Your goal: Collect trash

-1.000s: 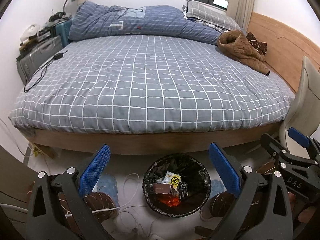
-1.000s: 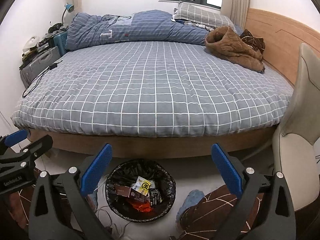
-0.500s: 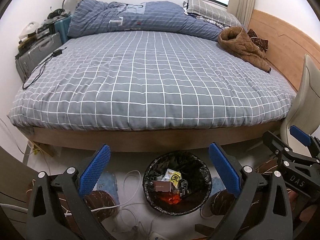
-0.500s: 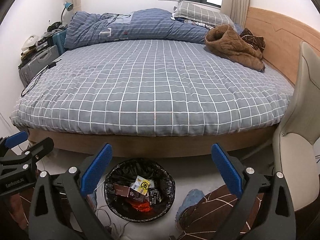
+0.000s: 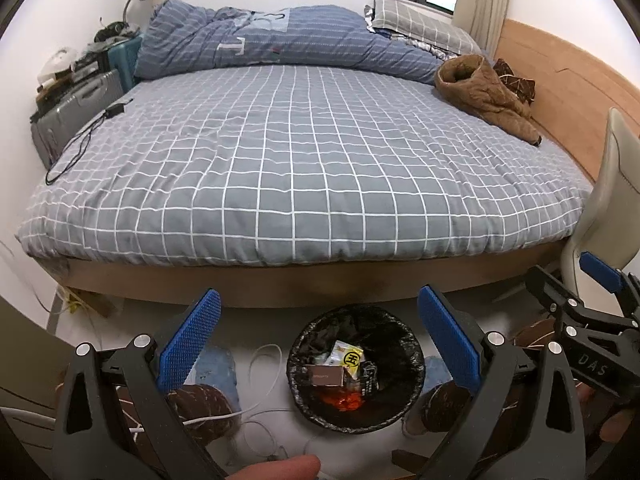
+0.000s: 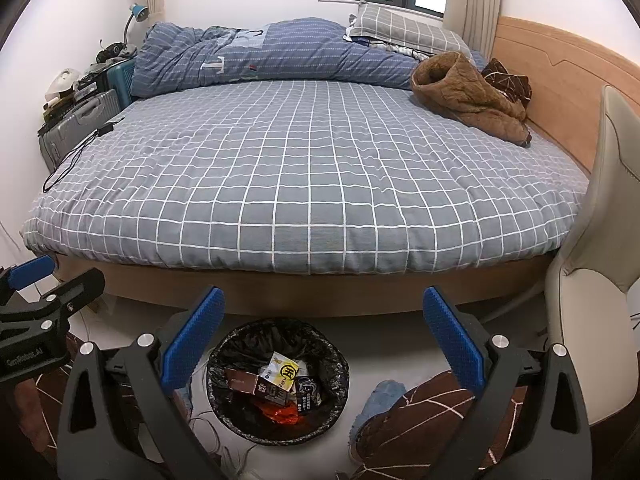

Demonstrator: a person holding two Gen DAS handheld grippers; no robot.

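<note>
Left wrist view: both grippers, left gripper (image 5: 316, 336) and right gripper (image 6: 324, 332), hover spread apart and empty above the round black-lined trash bin (image 5: 356, 368), barely shifted since earlier, its wrappers apparently already collected.

At lower centre, a round bin lined with crinkled glossy black plastic (image 5: 414, 354) holds shiny printed paper and foil wrappers (image 5: 347, 357). Above it lie the matt grey checked cloth bedspread (image 5: 304, 168), a smooth wooden bed frame (image 5: 280, 284), and at upper right a fuzzy brown fleece garment (image 5: 480, 94).
</note>
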